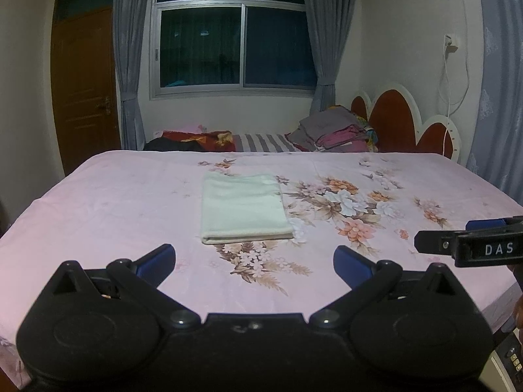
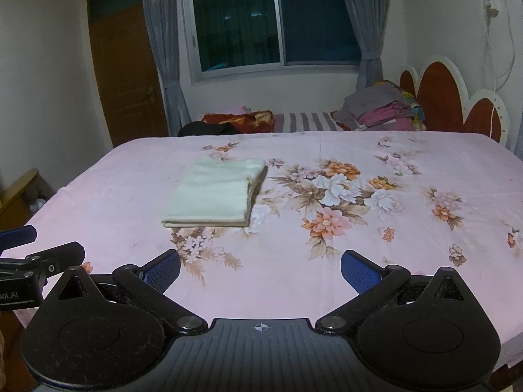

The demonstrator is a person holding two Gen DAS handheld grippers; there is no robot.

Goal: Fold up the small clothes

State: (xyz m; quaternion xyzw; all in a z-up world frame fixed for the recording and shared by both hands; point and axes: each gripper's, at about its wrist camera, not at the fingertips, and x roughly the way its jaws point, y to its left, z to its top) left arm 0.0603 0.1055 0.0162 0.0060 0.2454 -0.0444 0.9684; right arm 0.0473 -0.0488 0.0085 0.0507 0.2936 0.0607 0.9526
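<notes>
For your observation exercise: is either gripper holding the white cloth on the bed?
No. The folded white cloth lies alone on the pink floral sheet, and both grippers' jaws stand open and empty, short of it.

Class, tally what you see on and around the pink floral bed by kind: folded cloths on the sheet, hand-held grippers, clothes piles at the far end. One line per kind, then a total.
Folded white cloth on the sheet: 1
Hand-held grippers, both open: 2, left hand-held gripper, right hand-held gripper
Stacked clothes pile by the headboard: 1
Total: 4
</notes>
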